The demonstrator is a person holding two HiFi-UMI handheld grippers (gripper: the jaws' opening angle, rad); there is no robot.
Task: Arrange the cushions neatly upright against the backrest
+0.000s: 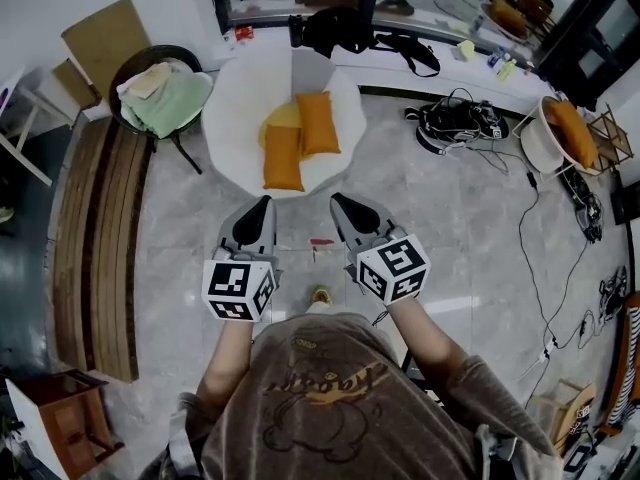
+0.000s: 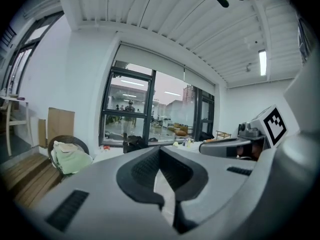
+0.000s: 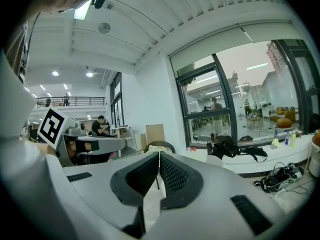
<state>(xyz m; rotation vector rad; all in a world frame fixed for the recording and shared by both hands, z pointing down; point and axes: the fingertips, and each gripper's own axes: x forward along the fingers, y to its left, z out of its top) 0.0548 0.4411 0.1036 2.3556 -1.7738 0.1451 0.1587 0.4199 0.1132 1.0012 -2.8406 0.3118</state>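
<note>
Two cushions [image 1: 284, 158], well ahead of left claw [image 1: 264, 204], right claw [image 1: 339, 202]

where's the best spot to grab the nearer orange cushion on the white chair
Probably its near short end, coming in from the front. The nearer orange cushion lies flat on the white chair, lengthwise away from the person, so that end faces the left gripper, whose jaws are shut and must open first.
</note>
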